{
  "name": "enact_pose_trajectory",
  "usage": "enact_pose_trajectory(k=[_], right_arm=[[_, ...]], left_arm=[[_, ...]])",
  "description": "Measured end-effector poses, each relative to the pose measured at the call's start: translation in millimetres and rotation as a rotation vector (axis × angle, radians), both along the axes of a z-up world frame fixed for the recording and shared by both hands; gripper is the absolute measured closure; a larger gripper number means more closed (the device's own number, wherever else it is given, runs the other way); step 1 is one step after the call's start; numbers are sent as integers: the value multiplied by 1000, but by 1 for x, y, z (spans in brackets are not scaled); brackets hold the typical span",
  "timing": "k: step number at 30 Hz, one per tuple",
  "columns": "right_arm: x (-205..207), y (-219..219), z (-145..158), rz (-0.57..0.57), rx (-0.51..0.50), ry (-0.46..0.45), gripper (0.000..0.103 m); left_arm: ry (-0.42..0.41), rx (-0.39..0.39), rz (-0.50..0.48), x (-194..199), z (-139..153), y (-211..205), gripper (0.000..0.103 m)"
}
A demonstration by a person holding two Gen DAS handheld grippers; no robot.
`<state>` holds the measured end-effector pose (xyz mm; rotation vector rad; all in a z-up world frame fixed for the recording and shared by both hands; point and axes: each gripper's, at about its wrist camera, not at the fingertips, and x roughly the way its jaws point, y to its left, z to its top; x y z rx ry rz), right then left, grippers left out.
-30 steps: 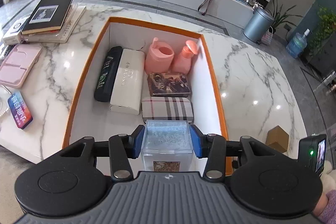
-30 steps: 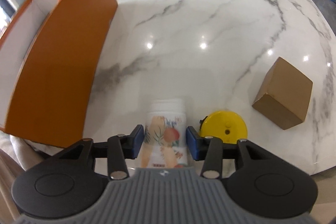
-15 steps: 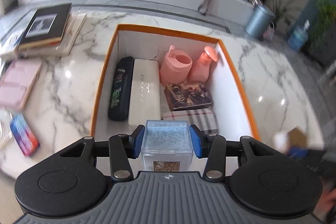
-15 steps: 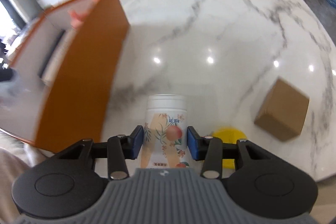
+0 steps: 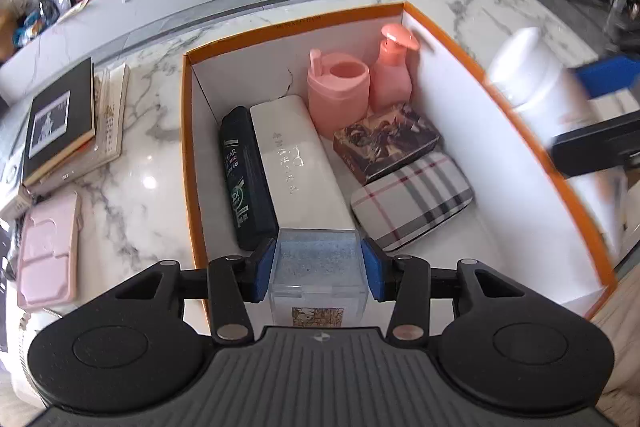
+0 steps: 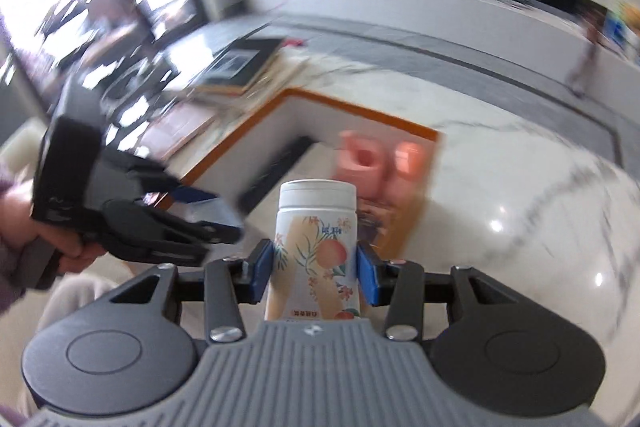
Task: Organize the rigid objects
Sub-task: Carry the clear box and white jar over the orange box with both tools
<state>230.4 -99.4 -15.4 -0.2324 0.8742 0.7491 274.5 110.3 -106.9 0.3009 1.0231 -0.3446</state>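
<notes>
1. The left gripper (image 5: 318, 269) has its jaws clamped on a clear plastic case (image 5: 318, 267), at the lower centre of its view, over the near end of the orange box (image 5: 500, 83).
2. The right gripper (image 6: 316, 273) grips a printed white bottle (image 6: 316, 235), at frame centre, above the marble tabletop (image 6: 520, 195).
3. Advice: lower the case into the bare floor beside the plaid case (image 5: 412, 199), keeping it level and releasing only once seated; the bottle should wait, clear of the box's right wall.

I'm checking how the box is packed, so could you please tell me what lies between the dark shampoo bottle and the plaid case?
The long white case lies between the dark shampoo bottle and the plaid case, touching the bottle's side; the left wrist view shows it.
</notes>
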Motion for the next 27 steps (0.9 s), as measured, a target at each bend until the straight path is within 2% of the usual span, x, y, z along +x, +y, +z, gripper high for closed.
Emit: enact_pose_trajectory(k=[5,9,11,15,19,21,27], right_arm=[[22,30,-26,38,-30,63,57],[32,40,-45,78,-69,93,57],[32,42,-52,117,-109,98,57],[33,56,-65,239,-209,100,57],[28,70,-78,380,-321,117,57],[26,78,-85,438,-373,125,57],[23,94,-106,578,-432,165,57]], left_arm=[[10,52,-55,0,-12,-8,51],[2,116,-165,-4,-21,-17,51],[26,115,-210,-5,-24,-19,51],[23,196,-304,-10,-31,-26,51],[48,249,-326,-7,-39,-25,51],[39,251,-334,-8,-40,-23,46],[29,263,-362,-11,-40,-23,46]])
